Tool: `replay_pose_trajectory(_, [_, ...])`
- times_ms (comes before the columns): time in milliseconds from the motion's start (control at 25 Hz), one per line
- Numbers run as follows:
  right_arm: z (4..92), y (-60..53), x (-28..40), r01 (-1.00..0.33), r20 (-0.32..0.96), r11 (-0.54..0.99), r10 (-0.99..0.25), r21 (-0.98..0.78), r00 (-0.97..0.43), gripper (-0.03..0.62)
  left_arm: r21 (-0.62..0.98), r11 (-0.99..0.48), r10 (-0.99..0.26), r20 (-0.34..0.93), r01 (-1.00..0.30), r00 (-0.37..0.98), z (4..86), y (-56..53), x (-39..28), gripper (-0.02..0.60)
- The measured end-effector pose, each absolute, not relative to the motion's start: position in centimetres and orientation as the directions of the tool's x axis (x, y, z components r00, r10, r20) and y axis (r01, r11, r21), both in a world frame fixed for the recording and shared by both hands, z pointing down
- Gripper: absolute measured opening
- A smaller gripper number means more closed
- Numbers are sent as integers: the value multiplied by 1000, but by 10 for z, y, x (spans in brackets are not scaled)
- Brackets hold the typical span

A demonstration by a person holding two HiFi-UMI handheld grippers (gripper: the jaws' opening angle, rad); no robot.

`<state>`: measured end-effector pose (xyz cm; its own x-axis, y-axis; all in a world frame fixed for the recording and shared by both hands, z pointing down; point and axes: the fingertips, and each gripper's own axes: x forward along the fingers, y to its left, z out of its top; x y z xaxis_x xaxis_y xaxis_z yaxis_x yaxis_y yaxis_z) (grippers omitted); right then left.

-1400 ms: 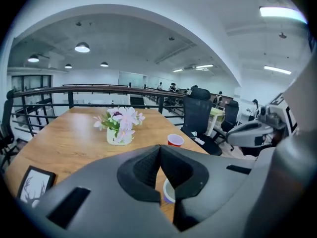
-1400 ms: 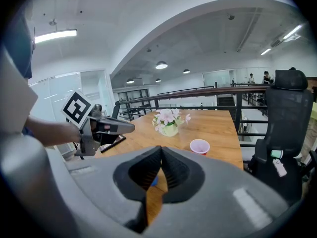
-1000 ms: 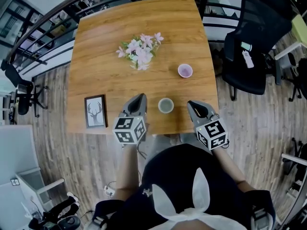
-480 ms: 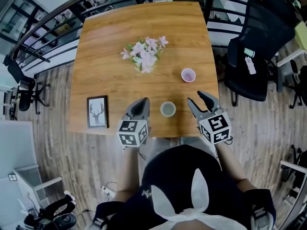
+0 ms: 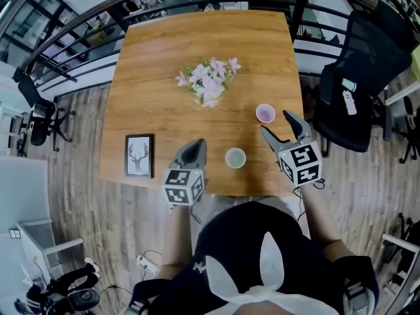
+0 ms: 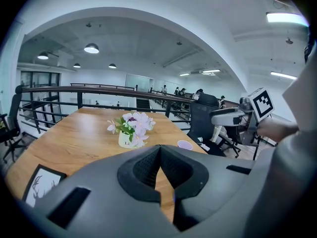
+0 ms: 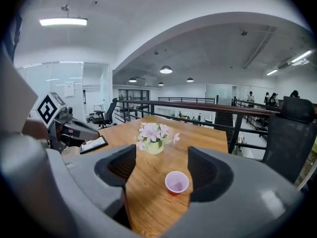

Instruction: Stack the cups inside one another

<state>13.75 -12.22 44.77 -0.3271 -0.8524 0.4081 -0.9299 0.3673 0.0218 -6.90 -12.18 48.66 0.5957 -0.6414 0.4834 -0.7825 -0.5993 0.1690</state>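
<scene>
A pink cup (image 5: 265, 113) stands upright near the wooden table's (image 5: 151, 77) right edge. A pale green cup (image 5: 235, 157) stands nearer the front edge. My right gripper (image 5: 277, 125) is open just short of the pink cup. Its jaws have just been opening and nothing is between them. In the right gripper view the pink cup (image 7: 177, 182) shows through the gap of the right gripper (image 7: 162, 168), untouched. My left gripper (image 5: 195, 146) rests shut and empty left of the green cup. In the left gripper view the left gripper (image 6: 159, 151) hides the green cup, and the pink cup (image 6: 184, 145) shows beyond.
A small vase of pink flowers (image 5: 209, 84) stands mid-table. A framed deer picture (image 5: 138, 156) lies at the front left. A black office chair (image 5: 357, 77) is close to the table's right side. A railing (image 7: 198, 105) runs behind the far edge.
The right gripper has moved away from the front edge toward the pink cup, and its jaws have gone from shut to wide open. The left gripper has stayed in place.
</scene>
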Motion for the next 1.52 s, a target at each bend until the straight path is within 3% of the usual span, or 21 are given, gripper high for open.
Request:
replay_pose_trajectory(320, [465,-143,139,-922,458,386,-824,22,-334,355,169,-574,-658,486,-801,574,483,-128,-79,17])
replay_pose_trajectory(1520, [594,-191,157,-912,689,405,-643,-64,-334,357,227,-466,-662,552,-855,508,520,-135,-77,17])
